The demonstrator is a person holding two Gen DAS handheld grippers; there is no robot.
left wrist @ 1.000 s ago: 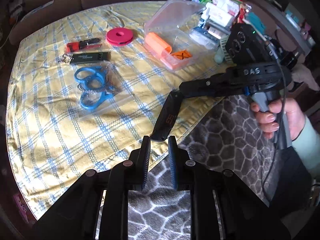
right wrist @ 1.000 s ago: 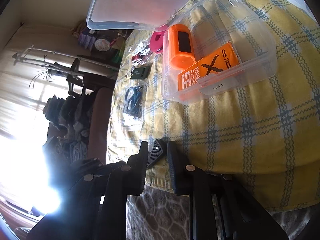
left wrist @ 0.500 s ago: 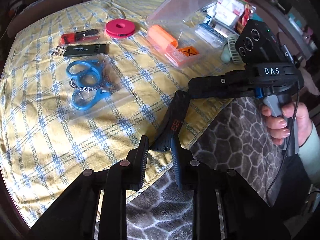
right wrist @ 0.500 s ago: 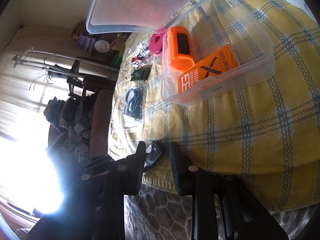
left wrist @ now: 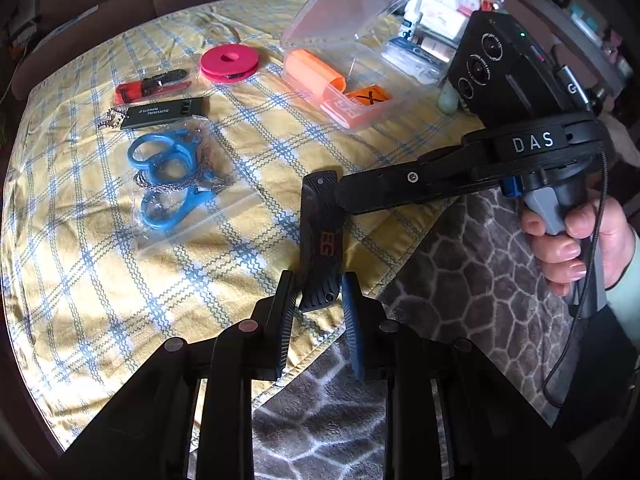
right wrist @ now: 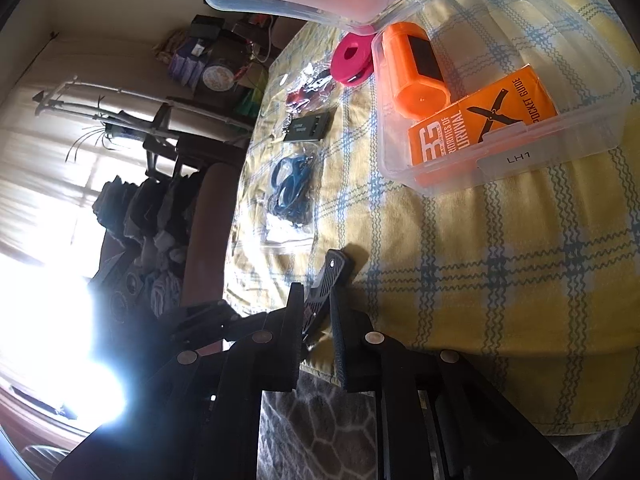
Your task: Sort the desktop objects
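Pinching the folded knife (left wrist: 320,240) with both grippers, right gripper (right wrist: 316,312) closing, left gripper (left wrist: 318,300) clamped, you have two items in the clear box (left wrist: 400,92) and four waiting at far left

Left gripper (left wrist: 318,304) jaws narrow; right gripper (right wrist: 316,316) jaws closing.

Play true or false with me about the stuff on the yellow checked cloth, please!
1. The clear plastic box is open. True.
2. The pink spool is inside the box. False: it lies on the cloth beside it.
3. An orange tube and an orange booklet are in the box. True.
4. The black folded knife is in the box. False: it is at the cloth's edge, between both grippers' fingers.
5. The blue-handled item is in a clear bag. True.
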